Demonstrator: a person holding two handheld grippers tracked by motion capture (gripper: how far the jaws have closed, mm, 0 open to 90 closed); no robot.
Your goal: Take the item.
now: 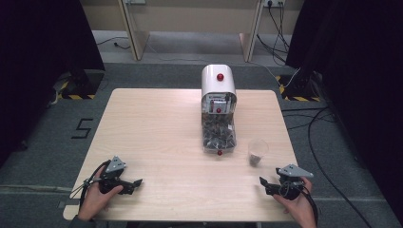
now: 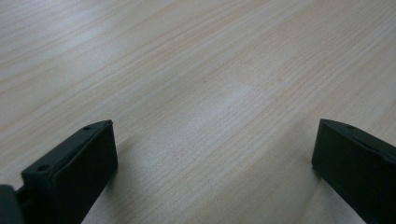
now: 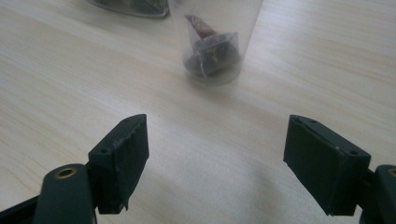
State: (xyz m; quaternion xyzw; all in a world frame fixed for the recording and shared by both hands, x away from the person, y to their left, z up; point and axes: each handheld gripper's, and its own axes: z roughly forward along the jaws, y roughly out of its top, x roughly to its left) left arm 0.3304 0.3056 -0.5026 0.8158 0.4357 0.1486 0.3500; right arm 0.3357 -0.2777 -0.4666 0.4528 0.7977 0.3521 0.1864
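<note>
Currently, item one: your right claw (image 1: 269, 183), jaws spread, empty, low over the pale wooden desk (image 1: 157, 137). Item two: small clear plastic cup (image 3: 212, 44) with dark wrapped pieces inside, upright just ahead of that claw, apart from it. Item three: white dome-topped dispenser (image 1: 218, 111) with clear chute, beyond the cup. Item four: your left claw (image 1: 135, 184), spread, empty, well apart. Step judged: approach. Next: advance, straddle the cup, close gently.

high: above, looking down on table (image 1: 157, 142) | gripper views: close, low
</note>
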